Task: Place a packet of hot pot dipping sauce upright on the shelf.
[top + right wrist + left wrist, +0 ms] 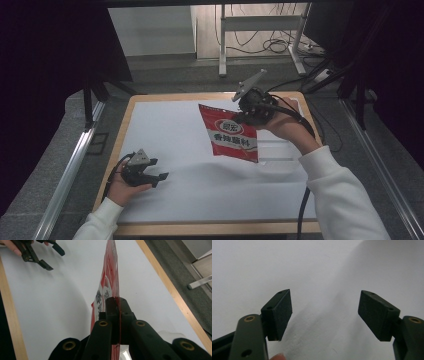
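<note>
Red-and-white foil seasoning packet hangs long-axis down, clamped in your right hand-held gripper above the white tabletop's far right corner; your left hand-held gripper gapes empty.

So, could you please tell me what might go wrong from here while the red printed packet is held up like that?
1. The right gripper pinches only an edge of the red printed plastic packet, which hangs clear above the white table cover; it might slip out.
2. The open left gripper rests far from the packet, so it could not catch it.
3. The thin film may crease or tear at the pinch.
</note>
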Action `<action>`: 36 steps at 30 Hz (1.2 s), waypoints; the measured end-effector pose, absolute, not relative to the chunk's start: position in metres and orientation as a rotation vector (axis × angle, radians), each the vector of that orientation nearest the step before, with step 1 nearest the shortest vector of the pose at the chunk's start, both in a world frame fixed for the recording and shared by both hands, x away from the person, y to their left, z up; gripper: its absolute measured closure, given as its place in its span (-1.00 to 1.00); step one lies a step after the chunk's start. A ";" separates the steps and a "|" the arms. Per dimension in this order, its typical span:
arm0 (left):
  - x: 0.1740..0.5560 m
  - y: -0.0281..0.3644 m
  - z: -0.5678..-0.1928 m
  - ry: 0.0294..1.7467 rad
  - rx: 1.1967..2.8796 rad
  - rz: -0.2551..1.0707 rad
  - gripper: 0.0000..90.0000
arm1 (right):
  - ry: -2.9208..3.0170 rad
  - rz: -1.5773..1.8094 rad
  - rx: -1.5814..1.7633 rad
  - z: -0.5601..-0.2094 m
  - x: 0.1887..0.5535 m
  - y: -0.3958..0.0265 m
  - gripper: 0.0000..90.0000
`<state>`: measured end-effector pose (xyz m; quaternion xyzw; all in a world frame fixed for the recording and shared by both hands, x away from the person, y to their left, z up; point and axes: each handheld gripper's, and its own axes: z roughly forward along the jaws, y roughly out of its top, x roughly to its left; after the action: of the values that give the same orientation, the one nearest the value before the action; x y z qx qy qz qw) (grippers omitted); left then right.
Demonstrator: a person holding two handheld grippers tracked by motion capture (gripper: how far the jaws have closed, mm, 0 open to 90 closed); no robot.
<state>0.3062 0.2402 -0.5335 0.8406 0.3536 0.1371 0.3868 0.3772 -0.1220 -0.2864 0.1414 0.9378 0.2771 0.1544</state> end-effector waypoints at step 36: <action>0.308 0.235 -0.539 0.890 2.176 0.335 -0.41 | 2.535 0.824 0.630 -0.273 0.429 -0.182 0.98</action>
<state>0.3081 0.2346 -0.5391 0.8499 0.3476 0.1309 0.3739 0.4289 -0.1825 -0.2733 0.2253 0.9068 0.2949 0.2002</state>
